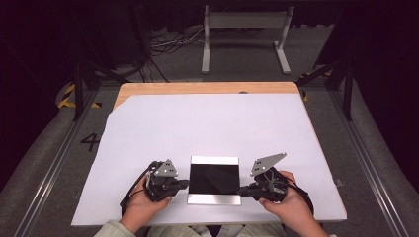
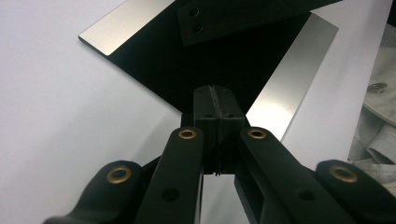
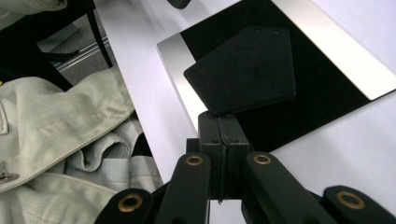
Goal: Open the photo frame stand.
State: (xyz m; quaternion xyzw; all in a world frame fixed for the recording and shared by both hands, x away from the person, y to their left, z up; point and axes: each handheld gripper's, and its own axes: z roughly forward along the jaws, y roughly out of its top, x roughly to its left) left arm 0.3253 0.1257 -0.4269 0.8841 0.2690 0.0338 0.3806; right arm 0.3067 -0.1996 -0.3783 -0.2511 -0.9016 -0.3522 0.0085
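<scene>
White sheeting covers the desk (image 1: 148, 128); a black, silver-edged plate (image 1: 214, 178) lies near its front edge between left gripper (image 1: 187, 183) and right gripper (image 1: 242, 192), both jaws closed on nothing. Floor marking reads "4" (image 1: 90, 141).

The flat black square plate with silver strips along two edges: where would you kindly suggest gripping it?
Probably by its bare left or right black edge, approached level from that side. The flat black square plate with silver strips lies flush on the white sheet, so only thin edges offer purchase.
</scene>
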